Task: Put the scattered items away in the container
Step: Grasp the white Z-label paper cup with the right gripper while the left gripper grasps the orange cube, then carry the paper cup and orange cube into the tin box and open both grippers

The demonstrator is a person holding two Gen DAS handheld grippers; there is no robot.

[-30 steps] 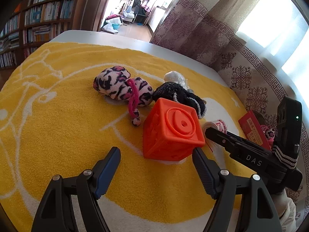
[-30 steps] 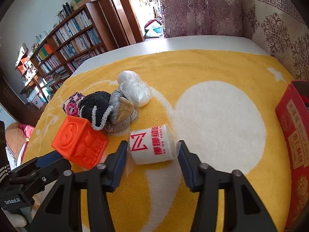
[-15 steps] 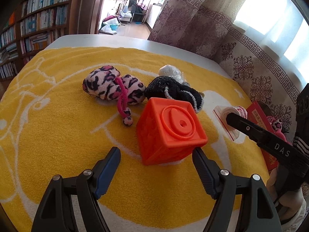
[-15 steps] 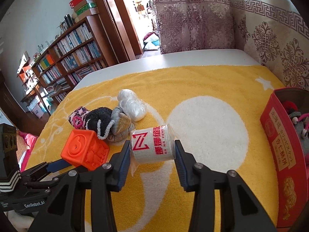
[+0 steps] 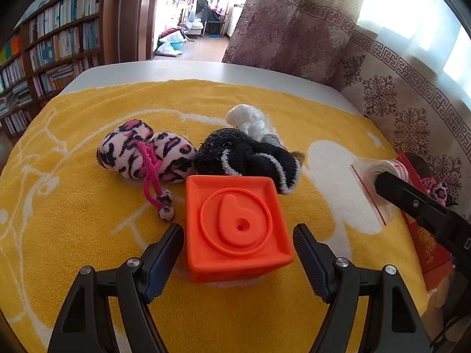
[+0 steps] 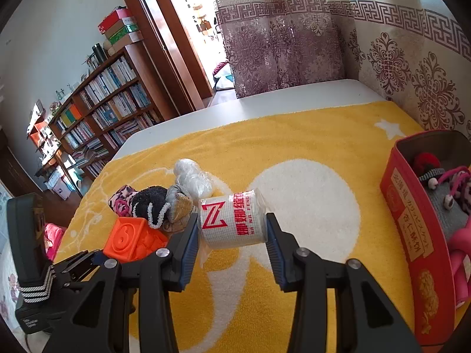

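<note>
The towel (image 5: 73, 206) is bright yellow with white shapes and thin white lines, among them a white star (image 6: 388, 127). The block (image 5: 237, 228) is plain orange. One soft toy (image 5: 141, 153) is pale pink with black and hot-pink leopard spots and a pink cord; the sock (image 5: 244, 154) beside it is black with white trim. The roll (image 6: 232, 219) is white with red lettering. The box (image 6: 412, 235) is red with gold print. The curtain (image 6: 282, 47) is sheer with a purple floral and key-border pattern. Both grippers' fingers (image 6: 188, 247) are black with blue pads.
</note>
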